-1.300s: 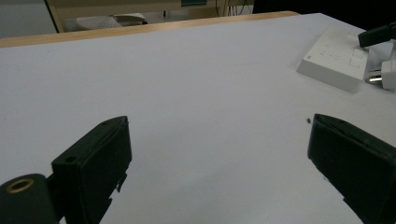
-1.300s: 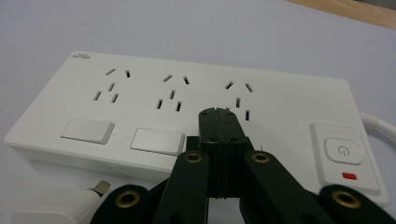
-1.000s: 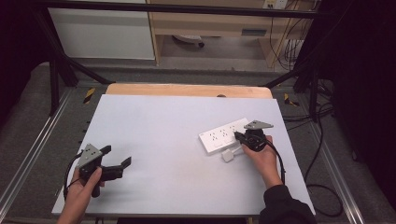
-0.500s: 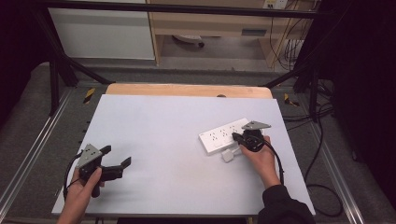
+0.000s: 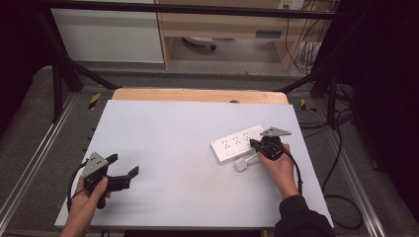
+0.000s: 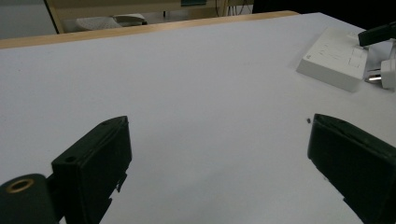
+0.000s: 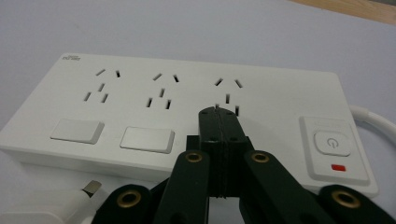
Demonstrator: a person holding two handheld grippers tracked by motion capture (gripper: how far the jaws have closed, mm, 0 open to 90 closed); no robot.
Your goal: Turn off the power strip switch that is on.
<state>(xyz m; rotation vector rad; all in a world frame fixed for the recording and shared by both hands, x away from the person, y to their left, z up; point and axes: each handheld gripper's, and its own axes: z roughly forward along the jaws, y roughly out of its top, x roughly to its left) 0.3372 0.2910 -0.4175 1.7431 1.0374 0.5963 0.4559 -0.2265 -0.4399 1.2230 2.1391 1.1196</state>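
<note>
A white power strip (image 5: 236,143) lies on the right half of the white table (image 5: 178,133), with three socket groups, two rocker switches and a power button (image 7: 331,141). My right gripper (image 5: 254,143) is shut with nothing between its jaws. Its tips (image 7: 218,112) sit over the strip (image 7: 187,93) at the third socket group; I cannot tell if they touch it. A white plug (image 5: 241,164) lies loose just in front of the strip, seen as a plug (image 7: 46,210) at my lower left. My left gripper (image 5: 122,165) rests open near the front left edge, jaws (image 6: 217,140) wide apart over bare table.
The strip's white cable (image 7: 373,119) leaves its right end. From the left gripper view the strip (image 6: 334,58) and plug (image 6: 385,74) lie far to the right. A wooden edge (image 5: 197,95) runs along the table's far side, and metal rails flank both sides.
</note>
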